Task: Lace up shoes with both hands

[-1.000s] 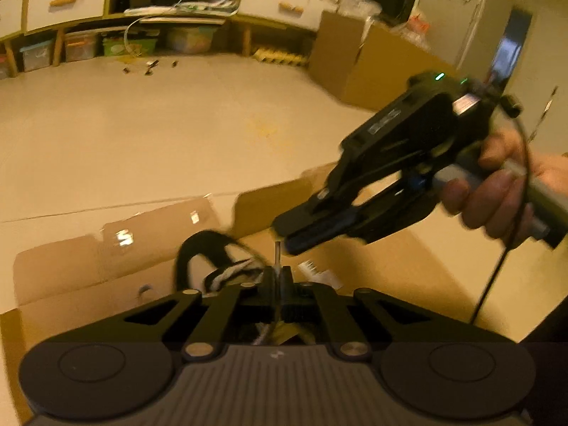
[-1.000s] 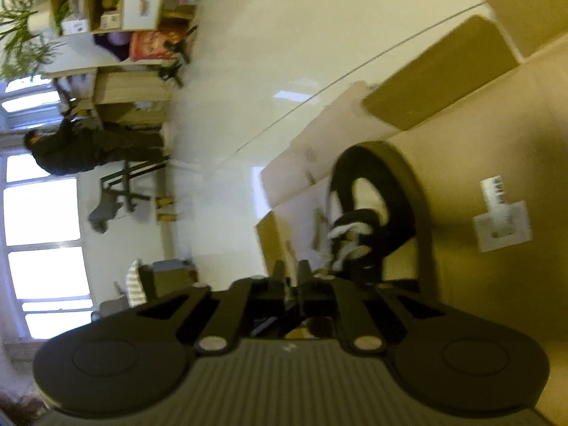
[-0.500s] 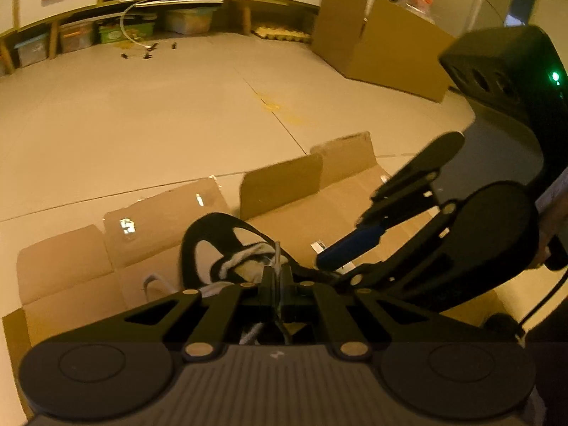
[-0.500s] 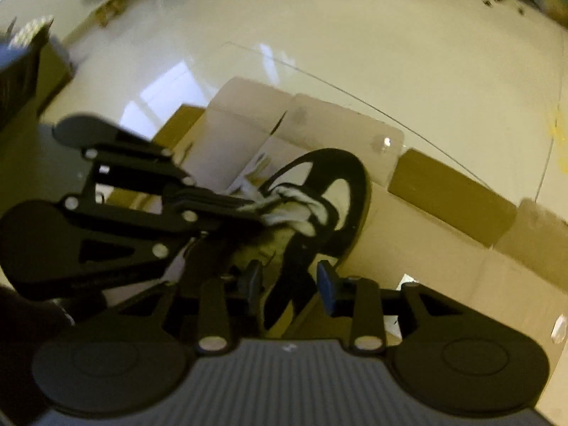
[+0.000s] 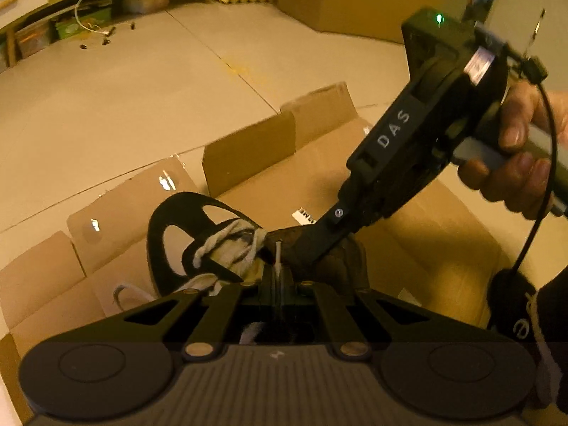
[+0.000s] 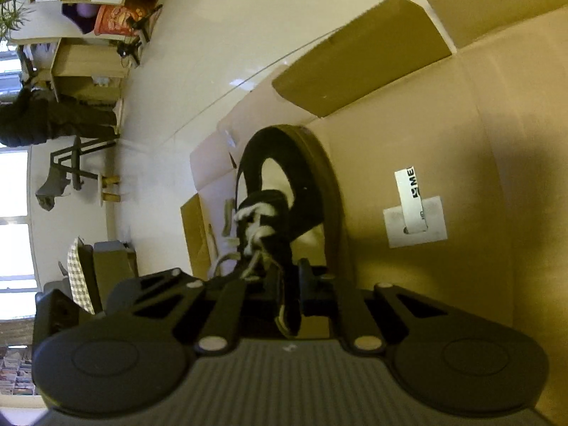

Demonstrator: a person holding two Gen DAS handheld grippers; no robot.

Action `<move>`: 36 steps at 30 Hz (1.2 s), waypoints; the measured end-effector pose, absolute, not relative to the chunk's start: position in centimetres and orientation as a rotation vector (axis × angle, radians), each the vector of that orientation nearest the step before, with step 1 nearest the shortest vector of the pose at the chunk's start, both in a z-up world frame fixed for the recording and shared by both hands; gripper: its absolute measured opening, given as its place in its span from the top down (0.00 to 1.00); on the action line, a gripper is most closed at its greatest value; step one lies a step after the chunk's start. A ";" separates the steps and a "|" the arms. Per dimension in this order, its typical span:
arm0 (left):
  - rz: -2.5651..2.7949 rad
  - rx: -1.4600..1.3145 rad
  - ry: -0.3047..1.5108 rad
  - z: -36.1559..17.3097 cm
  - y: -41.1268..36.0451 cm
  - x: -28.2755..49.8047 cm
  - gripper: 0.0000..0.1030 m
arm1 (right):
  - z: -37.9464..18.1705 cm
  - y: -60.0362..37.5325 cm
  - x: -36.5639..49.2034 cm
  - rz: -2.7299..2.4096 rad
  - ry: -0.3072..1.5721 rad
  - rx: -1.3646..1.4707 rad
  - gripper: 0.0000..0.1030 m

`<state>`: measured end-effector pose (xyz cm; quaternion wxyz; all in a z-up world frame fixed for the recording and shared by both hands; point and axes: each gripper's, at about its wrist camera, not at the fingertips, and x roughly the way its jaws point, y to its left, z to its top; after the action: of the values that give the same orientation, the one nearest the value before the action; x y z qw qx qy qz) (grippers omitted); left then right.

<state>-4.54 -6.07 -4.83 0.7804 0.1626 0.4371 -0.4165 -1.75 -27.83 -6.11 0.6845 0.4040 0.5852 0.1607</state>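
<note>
A black-and-white shoe lies on flattened cardboard, its white laces partly threaded. My left gripper is shut on a white lace end, whose tip sticks up from the fingers just above the shoe. From the right, a hand holds my right gripper, tips down on the shoe's upper beside that lace end. In the right wrist view the right gripper is closing its jaws, and a black eyelet flap of the shoe fills the gap between them.
The cardboard's raised flaps stand behind the shoe, and a white label is stuck on it. A large box and low shelves line the far side. A person stands near a chair far off.
The right gripper swung in, came down onto the shoe and narrowed its jaws around the black flap. The left gripper sank a little toward the shoe, still holding the lace end.
</note>
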 end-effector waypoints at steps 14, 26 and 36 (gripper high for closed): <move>-0.937 0.393 0.956 -4.6 -6.3 -4.0 0.98 | -6.1 -27.6 -1.4 0.378 1.311 0.878 0.90; -0.964 0.411 0.943 -4.5 -6.5 -3.9 0.98 | -5.9 -27.3 -1.3 0.384 1.312 0.865 0.89; -0.953 0.432 0.972 -4.1 -6.8 -3.7 0.98 | -5.8 -26.9 -1.2 0.394 1.308 0.842 0.89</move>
<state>-3.73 -6.82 -4.09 0.7557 0.1981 0.4457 -0.4371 -1.25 -26.90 -5.78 0.6952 0.3771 0.5859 0.1766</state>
